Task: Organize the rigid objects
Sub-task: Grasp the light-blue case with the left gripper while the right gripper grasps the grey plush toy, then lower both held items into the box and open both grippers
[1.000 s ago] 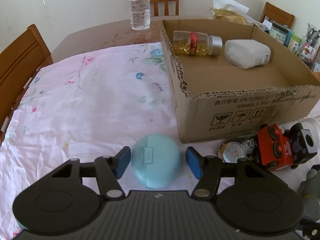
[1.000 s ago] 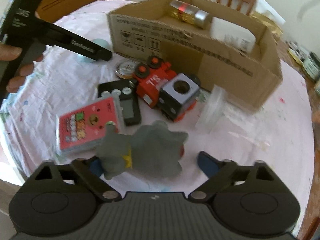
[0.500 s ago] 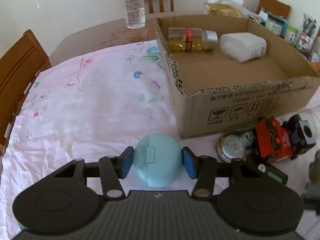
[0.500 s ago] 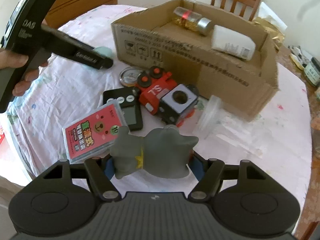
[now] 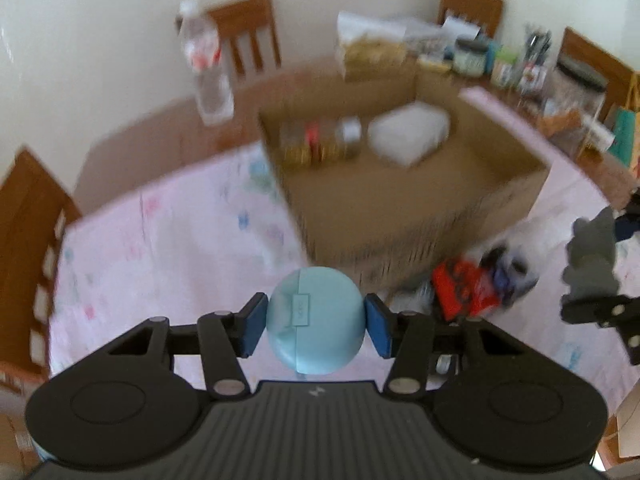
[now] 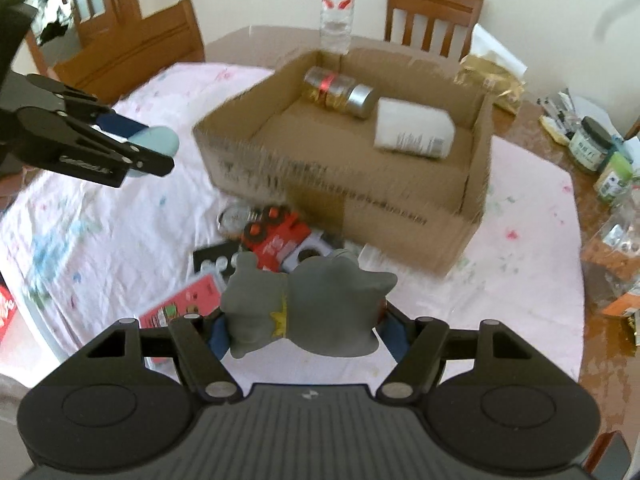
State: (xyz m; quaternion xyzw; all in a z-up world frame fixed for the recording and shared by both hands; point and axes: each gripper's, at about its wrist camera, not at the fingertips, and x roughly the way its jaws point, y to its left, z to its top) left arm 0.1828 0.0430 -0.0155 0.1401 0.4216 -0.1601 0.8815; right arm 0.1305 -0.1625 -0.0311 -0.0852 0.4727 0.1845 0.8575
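My left gripper [image 5: 316, 322] is shut on a round light-blue case [image 5: 315, 319] and holds it in the air above the flowered cloth, left of the cardboard box [image 5: 420, 216]. It also shows in the right wrist view [image 6: 156, 142]. My right gripper [image 6: 304, 330] is shut on a grey figurine [image 6: 308, 304], lifted above the loose items in front of the box [image 6: 400, 200]. The box holds a glass pill bottle [image 6: 340, 90] and a white bottle [image 6: 414, 128].
On the cloth before the box lie a red toy train [image 6: 276, 240], a round tin [image 6: 232, 218], a black remote [image 6: 212, 260] and a red card box [image 6: 180, 306]. A water bottle [image 6: 337, 8] stands behind the box. Jars and bags [image 6: 600, 156] crowd the right side. Wooden chairs surround the table.
Both grippers closed on their objects and rose: the left lifted the blue case off the cloth, the right lifted the grey figurine. Both views now look down from higher up.
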